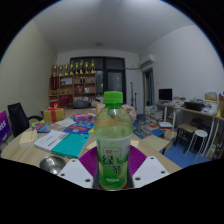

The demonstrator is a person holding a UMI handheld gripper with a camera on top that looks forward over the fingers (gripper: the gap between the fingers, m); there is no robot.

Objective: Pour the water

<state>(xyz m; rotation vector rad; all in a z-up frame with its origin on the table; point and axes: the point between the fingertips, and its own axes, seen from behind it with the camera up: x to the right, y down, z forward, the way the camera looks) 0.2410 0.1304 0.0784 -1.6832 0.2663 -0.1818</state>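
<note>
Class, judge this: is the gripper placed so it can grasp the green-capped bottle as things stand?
Probably yes. The bottle already stands between the gripper's two fingers, nothing blocking it; whether they press it yet is unclear.

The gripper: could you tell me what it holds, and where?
The gripper holds the green-capped bottle, its fingers pressing the lower body from both sides.

Lived-in home room: cluttered table (40,140), shelf (75,85) (bottles atop), desk with monitor (165,95).

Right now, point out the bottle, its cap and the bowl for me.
bottle (113,148): gripper view, on the label, between the tongs.
cap (113,98): gripper view, on the green cap's side.
bowl (52,163): gripper view, on the metal rim, left of the bottle.
</note>
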